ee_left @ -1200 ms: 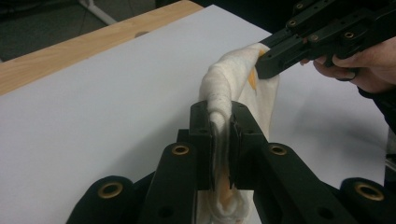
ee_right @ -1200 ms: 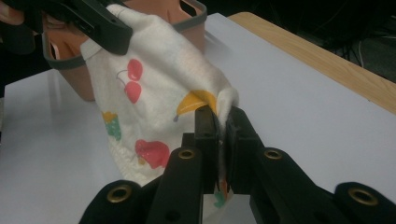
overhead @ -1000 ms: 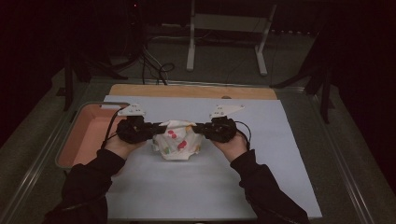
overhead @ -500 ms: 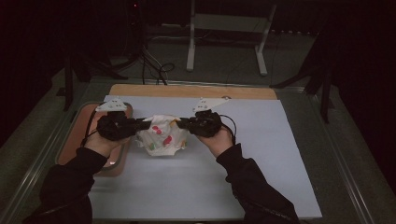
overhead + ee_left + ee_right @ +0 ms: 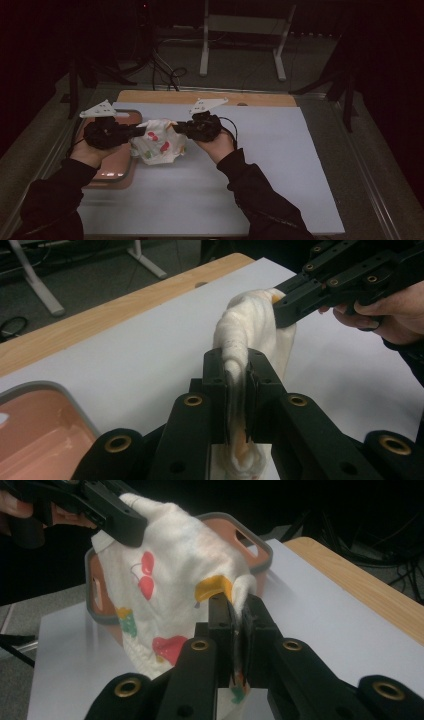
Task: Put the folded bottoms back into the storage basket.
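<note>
The cloth (image 5: 170, 580) in my tongs looks soft, matt, slightly fuzzy cotton (printed colours). My jaws are matt black plastic with brassy rivets. Tray (image 5: 112, 167): glossy plastic. Table edge (image 5: 210, 97): smooth wood.

Small white cloth (image 5: 159, 144) with red, yellow and green fruit shapes on it. Soft, crumpled and bunched up, not spread flat. Hanging in the air above the tabletop (image 5: 280, 165), right beside the pink tray (image 5: 111, 170). Pinched at two spots along its top edge, one on each side, with the middle sagging down like a little bag. Printed side seen best in the right gripper view (image 5: 165, 595).
</note>
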The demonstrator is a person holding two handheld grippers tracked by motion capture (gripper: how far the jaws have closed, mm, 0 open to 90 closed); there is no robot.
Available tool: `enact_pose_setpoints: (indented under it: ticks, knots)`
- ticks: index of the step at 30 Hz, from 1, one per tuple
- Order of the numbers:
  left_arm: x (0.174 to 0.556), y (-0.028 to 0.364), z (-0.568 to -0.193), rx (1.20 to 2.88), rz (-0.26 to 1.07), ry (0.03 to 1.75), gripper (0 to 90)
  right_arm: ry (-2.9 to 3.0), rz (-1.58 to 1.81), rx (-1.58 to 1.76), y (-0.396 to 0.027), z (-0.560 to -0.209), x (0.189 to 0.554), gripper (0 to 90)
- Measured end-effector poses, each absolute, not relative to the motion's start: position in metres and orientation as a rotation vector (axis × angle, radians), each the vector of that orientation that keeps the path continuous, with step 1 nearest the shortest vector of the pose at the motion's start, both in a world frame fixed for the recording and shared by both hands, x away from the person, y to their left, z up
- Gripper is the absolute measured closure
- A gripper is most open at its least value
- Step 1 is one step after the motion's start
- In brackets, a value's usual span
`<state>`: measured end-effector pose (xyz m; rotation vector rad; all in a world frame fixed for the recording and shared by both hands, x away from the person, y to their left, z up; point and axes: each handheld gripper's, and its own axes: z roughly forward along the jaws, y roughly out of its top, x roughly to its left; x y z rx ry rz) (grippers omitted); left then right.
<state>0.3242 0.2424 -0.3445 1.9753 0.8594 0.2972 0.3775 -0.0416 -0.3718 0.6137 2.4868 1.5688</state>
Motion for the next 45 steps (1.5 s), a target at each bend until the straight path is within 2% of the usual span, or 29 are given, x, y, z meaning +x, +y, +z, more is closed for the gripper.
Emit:
enact_pose_setpoints:
  ticks: [20, 45]
  knots:
    - [0.309, 0.297, -0.33, 1.948, 0.359, 0.946, 82.8, 2.524, 1.576, 0.515, 0.018, -0.353, 0.377, 85.6]
    - [0.291, 0.36, -0.327, 1.9, 0.382, 1.018, 82.8, 2.547, 1.628, 0.461, 0.077, -0.35, 0.374, 85.5]
